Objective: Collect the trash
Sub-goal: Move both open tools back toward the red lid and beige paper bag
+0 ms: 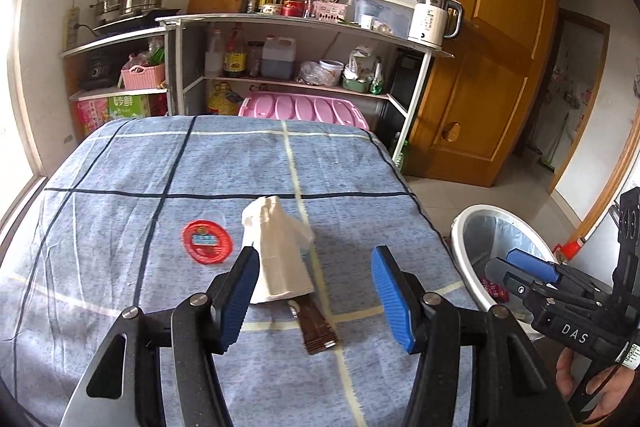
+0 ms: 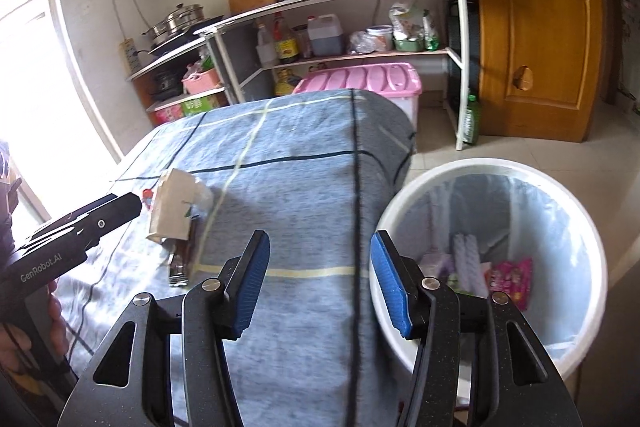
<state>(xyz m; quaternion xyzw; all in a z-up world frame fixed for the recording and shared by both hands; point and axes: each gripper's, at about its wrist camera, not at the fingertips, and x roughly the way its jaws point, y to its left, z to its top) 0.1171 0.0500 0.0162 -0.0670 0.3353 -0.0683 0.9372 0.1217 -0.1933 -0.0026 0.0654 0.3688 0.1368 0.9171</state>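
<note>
A desk covered by a blue checked cloth (image 1: 120,163) is seen from both wrist views. A crumpled white paper tissue (image 1: 276,251) is stood on it, partly laid over a dark brown, flat, ridged object (image 1: 318,327) that may be a comb. Just beside the tissue a round red plastic lid (image 1: 208,241) is found. The left gripper (image 1: 316,301) is held with jaws apart and nothing between them. The right gripper (image 2: 318,285) is likewise spread and empty, beside a white round bin lined with clear plastic (image 2: 592,239), where pink wrappers (image 2: 514,277) are collected.

Blue plaid cloth (image 1: 120,167); red lid (image 1: 207,241) (label perhaps blue); white bin (image 2: 400,219)
</note>
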